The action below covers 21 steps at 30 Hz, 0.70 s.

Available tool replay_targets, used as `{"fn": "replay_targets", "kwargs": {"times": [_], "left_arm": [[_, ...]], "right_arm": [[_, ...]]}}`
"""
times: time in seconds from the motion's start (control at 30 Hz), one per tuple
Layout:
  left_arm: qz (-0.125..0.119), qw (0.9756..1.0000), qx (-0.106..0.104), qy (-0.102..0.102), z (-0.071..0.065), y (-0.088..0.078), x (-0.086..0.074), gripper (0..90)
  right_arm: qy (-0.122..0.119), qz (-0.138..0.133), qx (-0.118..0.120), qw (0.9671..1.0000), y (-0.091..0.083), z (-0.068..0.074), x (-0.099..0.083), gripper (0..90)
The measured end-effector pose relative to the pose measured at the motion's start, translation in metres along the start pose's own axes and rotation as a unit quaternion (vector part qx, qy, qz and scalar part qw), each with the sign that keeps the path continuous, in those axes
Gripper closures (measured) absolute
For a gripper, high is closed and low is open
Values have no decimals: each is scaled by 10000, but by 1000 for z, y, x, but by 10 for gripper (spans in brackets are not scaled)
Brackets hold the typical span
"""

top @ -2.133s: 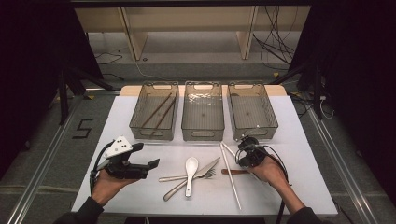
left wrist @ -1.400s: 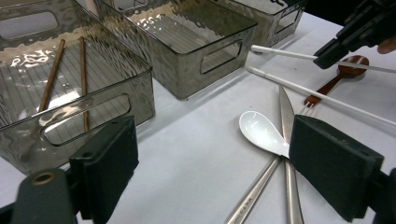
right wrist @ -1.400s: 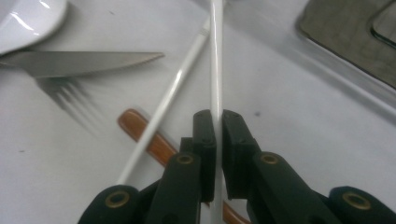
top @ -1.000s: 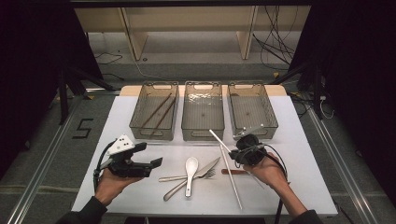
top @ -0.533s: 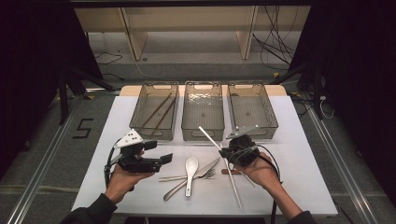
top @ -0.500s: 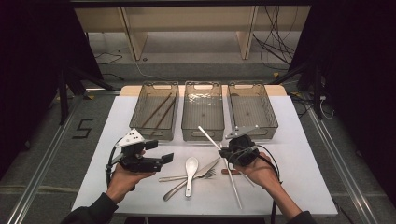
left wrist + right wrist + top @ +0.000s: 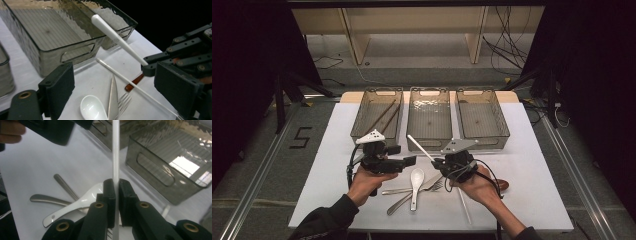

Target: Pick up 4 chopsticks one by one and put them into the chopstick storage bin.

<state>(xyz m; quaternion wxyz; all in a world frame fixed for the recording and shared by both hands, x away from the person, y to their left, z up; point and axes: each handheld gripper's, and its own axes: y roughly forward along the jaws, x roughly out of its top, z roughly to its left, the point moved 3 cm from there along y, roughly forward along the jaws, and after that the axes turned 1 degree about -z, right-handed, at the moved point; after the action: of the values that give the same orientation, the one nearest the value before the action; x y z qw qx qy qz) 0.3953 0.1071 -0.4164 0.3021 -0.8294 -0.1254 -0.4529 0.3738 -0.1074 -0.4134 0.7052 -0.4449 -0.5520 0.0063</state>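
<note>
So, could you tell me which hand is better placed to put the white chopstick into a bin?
Probably the right: its gripper is shut on the chopstick, whose tip points toward the middle bin. The left gripper is open, holding nothing.

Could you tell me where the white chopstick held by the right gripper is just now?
In the high view the white chopstick is clamped in the right gripper, slanting up-left above the table, its tip near the middle bin, beside the left gripper.
</note>
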Motion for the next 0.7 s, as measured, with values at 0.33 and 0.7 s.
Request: {"fn": "replay_targets", "kwargs": {"times": [0.33,0.7], "left_arm": [[-150,9990,-238,-337,-3,4,3,270],[-204,9961,-550,-655,-4,4,3,449]], "right_arm": [[-101,-338,107,9993,3,13,6,857],[-155,-512,152,9985,6,20,9,857]]}}
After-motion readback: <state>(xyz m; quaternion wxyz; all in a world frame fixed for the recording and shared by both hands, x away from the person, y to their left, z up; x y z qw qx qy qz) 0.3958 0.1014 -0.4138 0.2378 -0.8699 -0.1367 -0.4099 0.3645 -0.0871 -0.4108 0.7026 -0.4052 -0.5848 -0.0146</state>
